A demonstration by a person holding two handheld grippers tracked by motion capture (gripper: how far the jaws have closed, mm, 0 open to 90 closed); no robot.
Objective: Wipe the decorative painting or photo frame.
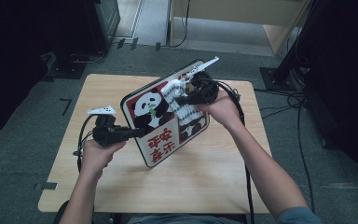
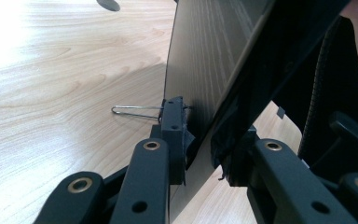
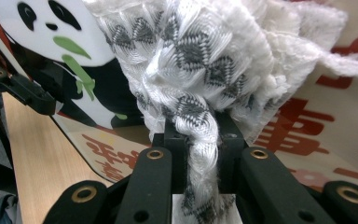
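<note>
A flat board printed with pandas and red characters stands tilted on its lower edge over the table. My left gripper is shut on the board's left edge. In the left gripper view its jaws clamp the dark back of the board. My right gripper is shut on a white cloth with a grey zigzag pattern, pressed against the board's printed face. In the right gripper view the cloth bunches up out of the gripper and covers part of the board.
The light wooden table is small, with edges close on all sides. A thin metal wire loop lies on the table beside the left jaw. Cables run over the grey floor to the right, and dark equipment stands to the left and right.
</note>
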